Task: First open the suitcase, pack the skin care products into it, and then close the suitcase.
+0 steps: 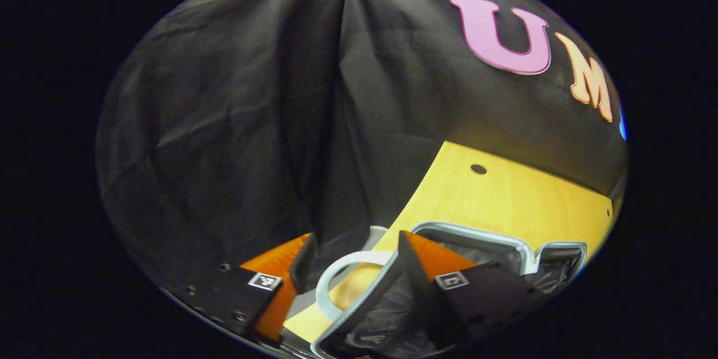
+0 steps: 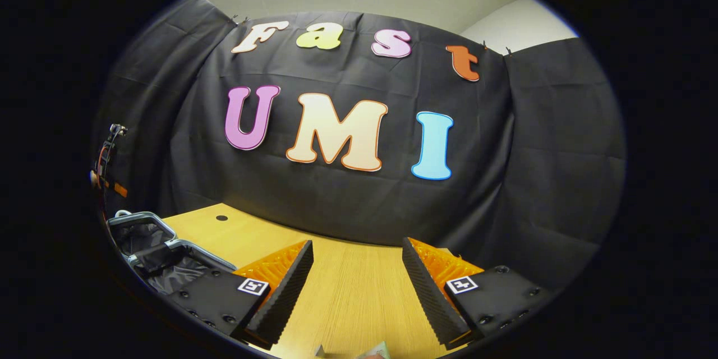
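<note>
Below the black cloth wall (image 2: 359,202), the wooden table (image 2: 348,286) runs across both views. On it, at the left edge of the right gripper view, the suitcase (image 2: 154,255) lies open, its silver rim framing dark lining. Seen from the left gripper view, that suitcase sits right under the fingers, with its pale loop handle (image 1: 342,272) between them. Both the left gripper (image 1: 354,261) and the right gripper (image 2: 357,286) have jaws spread apart, holding nothing. Something small and pale (image 2: 376,351) lies at the right gripper view's bottom edge, too cut off to identify.
</note>
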`<state>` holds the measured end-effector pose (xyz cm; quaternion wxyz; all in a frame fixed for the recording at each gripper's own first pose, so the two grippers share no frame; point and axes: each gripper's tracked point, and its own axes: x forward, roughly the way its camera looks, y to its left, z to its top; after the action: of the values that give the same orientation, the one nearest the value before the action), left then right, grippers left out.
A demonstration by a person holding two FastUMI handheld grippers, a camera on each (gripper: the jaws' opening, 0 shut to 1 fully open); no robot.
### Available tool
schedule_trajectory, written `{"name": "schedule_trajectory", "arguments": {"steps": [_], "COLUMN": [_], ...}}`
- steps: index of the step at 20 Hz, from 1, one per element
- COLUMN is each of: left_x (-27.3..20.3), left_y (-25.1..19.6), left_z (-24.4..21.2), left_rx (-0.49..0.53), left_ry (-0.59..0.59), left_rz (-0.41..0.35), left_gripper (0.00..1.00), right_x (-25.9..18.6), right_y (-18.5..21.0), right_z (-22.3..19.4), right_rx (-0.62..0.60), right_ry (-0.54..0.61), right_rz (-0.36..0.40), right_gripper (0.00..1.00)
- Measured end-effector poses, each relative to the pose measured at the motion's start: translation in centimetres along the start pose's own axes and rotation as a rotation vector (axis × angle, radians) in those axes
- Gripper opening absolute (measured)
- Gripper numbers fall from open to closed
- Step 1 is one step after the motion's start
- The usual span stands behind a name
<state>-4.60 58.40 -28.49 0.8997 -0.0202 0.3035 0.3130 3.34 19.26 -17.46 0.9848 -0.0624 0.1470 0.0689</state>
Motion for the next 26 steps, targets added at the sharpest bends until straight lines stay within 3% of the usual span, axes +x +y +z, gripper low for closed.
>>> {"name": "schedule_trajectory", "arguments": {"steps": [1,6,7,15,26], "left_x": [-1.2,-9.8,-11.1,-19.7,-28.4], "left_y": [-1.5,-10.0,-11.9,-22.1,-32.9], "left_z": [1.2,7.3,7.9,10.2,6.4], "left_rx": [-0.009,-0.059,-0.059,-0.026,0.073], "left_ry": [-0.054,-0.268,-0.286,-0.384,-0.388], "left_rz": [-0.013,-0.102,-0.12,-0.215,-0.373], "left_gripper": [0.91,0.94,0.98,0.97,0.95], "right_x": [-0.1,-0.1,-0.2,-0.7,-2.5], "right_y": [-0.4,-2.9,-3.3,-6.1,-8.8], "right_z": [0.1,0.6,0.6,1.0,0.8], "right_rx": [0.012,0.03,0.036,0.072,0.129], "right_ry": [-0.005,-0.02,-0.024,-0.039,-0.059], "right_rz": [-0.001,0.018,0.027,0.084,0.133], "right_gripper": [0.96,0.99,0.99,0.99,0.99]}}
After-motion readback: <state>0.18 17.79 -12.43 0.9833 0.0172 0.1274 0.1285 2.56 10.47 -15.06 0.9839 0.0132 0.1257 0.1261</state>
